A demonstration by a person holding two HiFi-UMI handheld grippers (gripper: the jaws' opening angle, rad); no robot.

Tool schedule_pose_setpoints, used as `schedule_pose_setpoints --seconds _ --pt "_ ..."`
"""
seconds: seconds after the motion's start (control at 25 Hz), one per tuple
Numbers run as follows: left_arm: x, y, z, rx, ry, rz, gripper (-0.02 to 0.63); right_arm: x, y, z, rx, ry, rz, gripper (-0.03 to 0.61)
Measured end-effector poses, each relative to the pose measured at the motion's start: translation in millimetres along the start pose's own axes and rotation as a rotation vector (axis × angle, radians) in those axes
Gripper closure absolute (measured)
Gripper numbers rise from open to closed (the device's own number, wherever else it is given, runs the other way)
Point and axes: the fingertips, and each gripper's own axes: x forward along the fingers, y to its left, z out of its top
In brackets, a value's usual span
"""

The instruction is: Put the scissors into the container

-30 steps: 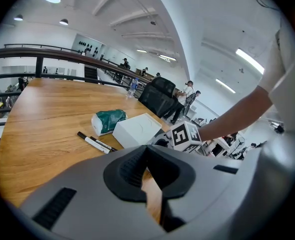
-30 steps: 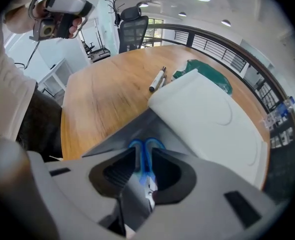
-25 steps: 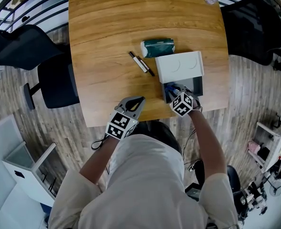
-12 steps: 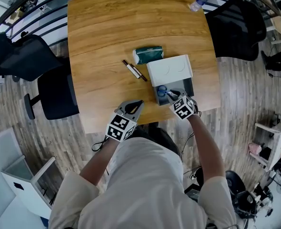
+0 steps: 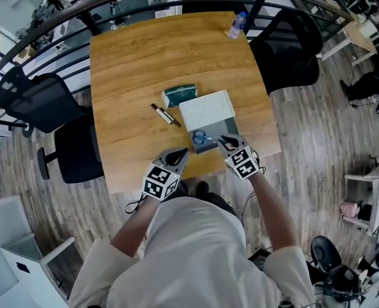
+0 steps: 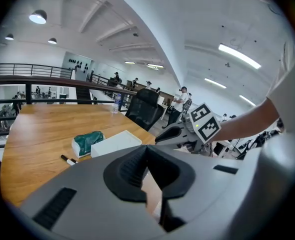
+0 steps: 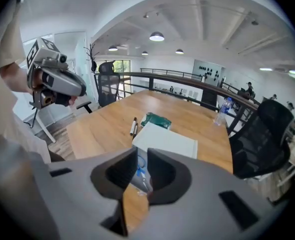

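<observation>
The scissors, with blue handles, lie inside the grey container near the table's front edge. Its white lid rests across the far end. My right gripper sits at the container's near right corner, jaws slightly apart and holding nothing. In the right gripper view the scissors show through the narrow gap of that gripper. My left gripper hovers at the table's front edge, left of the container. In the left gripper view its jaws meet at the tips, empty.
A green packet lies behind the lid, and two markers lie to its left. A water bottle stands at the far right corner of the wooden table. Black chairs stand on both sides.
My right gripper has drawn back from over the container toward the table's front edge, leaving the scissors lying inside. The head view has pulled back. The left gripper has barely moved.
</observation>
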Motion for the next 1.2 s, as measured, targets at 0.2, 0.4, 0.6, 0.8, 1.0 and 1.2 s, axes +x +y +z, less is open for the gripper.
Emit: schedule_pose_setpoints --seconds 0.2,0.4,0.6,0.8,1.0,1.2 --pt "-1.3 -44.8 7.2 -0.015 -0.037 0.015 0.621 -53.7 5.2 1.8 0.007 -0.100 -0.022 0.532" --pt "-5.3 -72.9 21.6 -0.040 -0.101 0.051 0.621 -93.2 4.2 4.8 -0.005 -0.175 -0.039 0.540" --pt "-15.7 -100.9 19.0 -0.042 -0.126 0.073 0.621 -128.7 8.8 1.9 0.032 -0.228 -0.038 0.560" --pt "-28.8 -113.2 19.2 -0.044 -0.153 0.114 0.621 -148.8 13.5 4.1 0.031 -0.261 -0.031 0.574" --pt "-48.4 -119.5 25.6 -0.048 -0.189 0.150 0.621 -171.5 20.7 20.8 0.025 -0.334 -0.038 0.575" --pt "-76.0 -122.2 36.2 -0.032 -0.235 0.172 0.621 -190.7 24.7 41.7 0.040 -0.401 -0.061 0.575"
